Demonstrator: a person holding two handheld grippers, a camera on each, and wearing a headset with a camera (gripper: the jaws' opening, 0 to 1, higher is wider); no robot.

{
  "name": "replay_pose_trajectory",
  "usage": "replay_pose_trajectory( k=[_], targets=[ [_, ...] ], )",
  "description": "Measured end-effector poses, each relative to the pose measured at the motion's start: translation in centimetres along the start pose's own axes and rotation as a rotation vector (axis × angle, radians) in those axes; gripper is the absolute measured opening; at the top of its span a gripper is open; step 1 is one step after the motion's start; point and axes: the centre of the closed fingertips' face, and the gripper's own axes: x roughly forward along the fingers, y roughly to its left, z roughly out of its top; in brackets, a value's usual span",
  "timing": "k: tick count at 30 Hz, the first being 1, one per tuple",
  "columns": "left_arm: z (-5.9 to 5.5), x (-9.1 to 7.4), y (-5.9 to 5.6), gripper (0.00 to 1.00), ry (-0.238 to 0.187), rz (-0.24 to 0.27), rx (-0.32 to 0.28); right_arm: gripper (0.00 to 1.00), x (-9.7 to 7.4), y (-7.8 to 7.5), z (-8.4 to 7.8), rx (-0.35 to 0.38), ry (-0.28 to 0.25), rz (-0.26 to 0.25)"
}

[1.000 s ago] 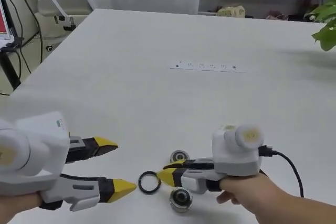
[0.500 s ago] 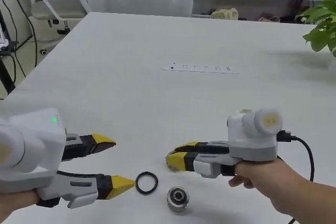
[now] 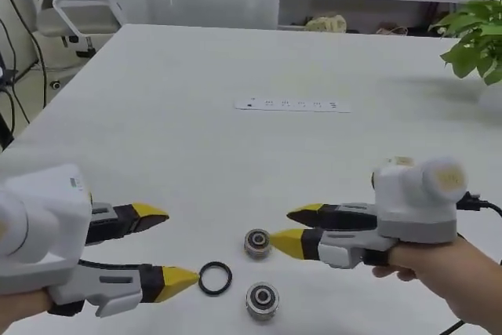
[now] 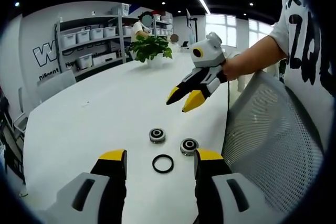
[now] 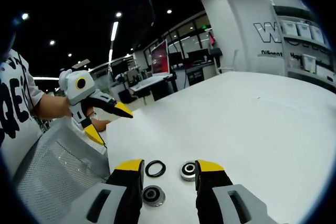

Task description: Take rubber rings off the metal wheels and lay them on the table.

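A loose ring (image 3: 214, 278) was noted lying flat on the table (image 3: 196, 139), just beside the lower fingertip of the left gripper (image 3: 169, 245). The far wheel (image 3: 256, 242) was seen close to the right gripper (image 3: 286, 227), and the near wheel (image 3: 262, 300) just right of the ring. The fingers of both grippers were found apart, with nothing held. Dark rims on both wheels were possibly rings, though this was too small to confirm.
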Motion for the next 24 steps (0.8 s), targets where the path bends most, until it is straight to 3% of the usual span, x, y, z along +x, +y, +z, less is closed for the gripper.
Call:
replay_pose_trajectory(
  k=[13, 24],
  targets=[
    [0.4, -0.2, -0.3, 0.51, -0.003, -0.002, 0.003, 0.53, -3.4, -0.1, -1.4, -0.092, 0.034, -0.047],
    [0.0, -0.2, -0.5, 0.54, 0.007, -0.006, -0.002, 0.62, -5.4, 0.3, -3.2, -0.173, 0.088, -0.067]
  ],
)
